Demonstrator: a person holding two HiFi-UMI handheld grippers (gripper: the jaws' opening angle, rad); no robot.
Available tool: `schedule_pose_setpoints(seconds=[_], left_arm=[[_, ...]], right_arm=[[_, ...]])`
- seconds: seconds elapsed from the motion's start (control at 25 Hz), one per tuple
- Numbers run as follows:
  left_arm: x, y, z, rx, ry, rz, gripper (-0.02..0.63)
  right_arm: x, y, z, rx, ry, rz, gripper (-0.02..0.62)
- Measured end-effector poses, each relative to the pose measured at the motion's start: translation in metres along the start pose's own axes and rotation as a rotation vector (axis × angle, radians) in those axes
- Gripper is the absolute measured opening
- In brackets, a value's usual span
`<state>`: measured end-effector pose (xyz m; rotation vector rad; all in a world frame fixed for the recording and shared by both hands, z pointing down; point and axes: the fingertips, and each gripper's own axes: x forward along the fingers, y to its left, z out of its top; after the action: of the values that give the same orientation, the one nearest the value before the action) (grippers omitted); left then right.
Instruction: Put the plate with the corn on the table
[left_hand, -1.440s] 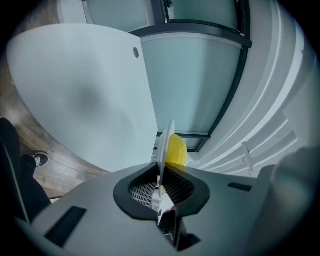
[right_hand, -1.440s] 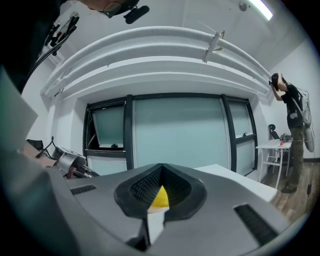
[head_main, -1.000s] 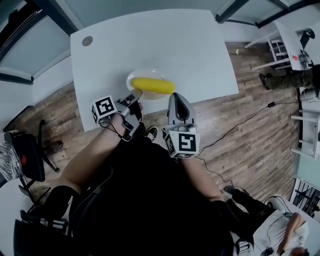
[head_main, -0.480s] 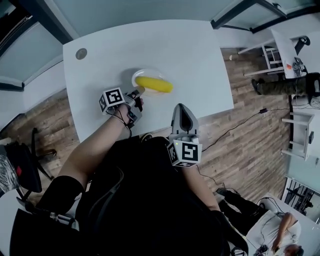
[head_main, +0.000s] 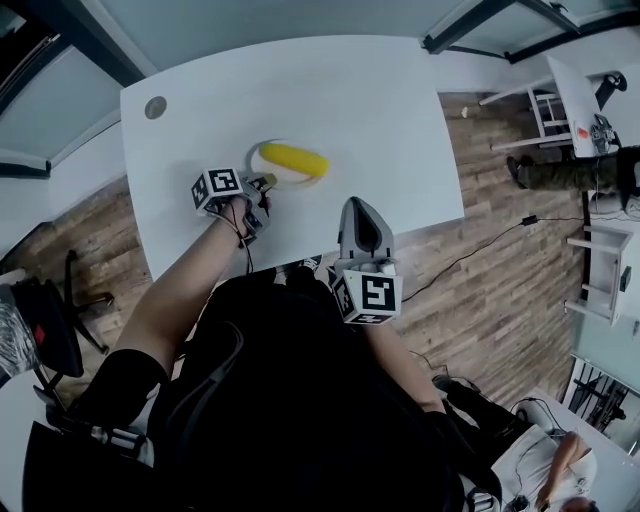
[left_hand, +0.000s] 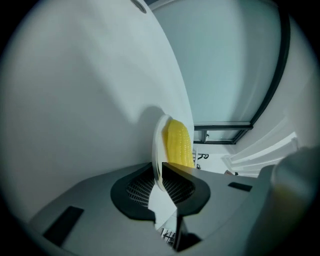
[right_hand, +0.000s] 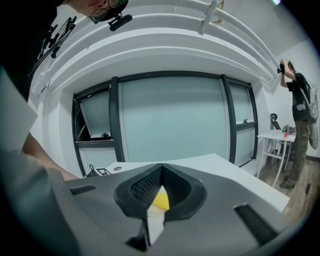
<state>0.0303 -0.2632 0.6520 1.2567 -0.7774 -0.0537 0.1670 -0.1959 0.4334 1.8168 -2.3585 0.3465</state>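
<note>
On the plate (head_main: 259, 157) lies corn (head_main: 294, 160).

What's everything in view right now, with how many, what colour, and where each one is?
table: one, white, centre, in front of the person
plate: one, white, on or just above the table's left half
corn: one, yellow, lying on the plate
round cap: one, grey, set in the table's far left corner
chair: one, black, on the floor at left
floor: brown wood, around the table
left gripper: one, grey, fingers shut on the plate's rim
right gripper: one, grey, fingers together, empty, by the table's near edge
</note>
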Motion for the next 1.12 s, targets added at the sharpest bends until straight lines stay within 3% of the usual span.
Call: schedule_pose_setpoints(seconds=[0.32, 0.44, 0.56, 0.64, 0.8, 0.92, 1.0, 1.12], left_arm=[[-0.006, -0.008, -0.007, 0.24, 0.076, 0.18, 0.25], [-0.016, -0.004, -0.013, 0.283, 0.093, 0.221, 0.282], [-0.031, -0.012, -0.013, 0.361, 0.052, 0.2, 0.282], [-0.046, -0.036, -0.013, 0.517, -0.015, 0.137, 0.278], [-0.085, -0.113, -0.021, 0.981, -0.226, 0.014, 0.002], [-0.11, -0.173, -0.037, 1.28, -0.393, -0.091, 0.002], [-0.125, -0.201, -0.042, 1.398, -0.497, -0.13, 0.002], [-0.142, -0.224, -0.041, 1.466, -0.598, -0.171, 0.002]], right_arm=[[0.013, -0.001, 0.005, 0.016, -0.005, 0.068, 0.002], [0.016, 0.003, 0.004, 0.016, -0.002, 0.087, 0.002], [0.022, 0.009, 0.005, 0.016, 0.001, 0.104, 0.003], [0.025, 0.014, 0.007, 0.017, -0.005, 0.119, 0.003], [0.035, 0.029, 0.012, 0.013, -0.012, 0.156, 0.003], [0.041, 0.044, 0.021, -0.003, -0.038, 0.191, 0.002], [0.044, 0.056, 0.03, -0.031, -0.063, 0.213, 0.002], [0.048, 0.071, 0.039, -0.064, -0.093, 0.23, 0.002]])
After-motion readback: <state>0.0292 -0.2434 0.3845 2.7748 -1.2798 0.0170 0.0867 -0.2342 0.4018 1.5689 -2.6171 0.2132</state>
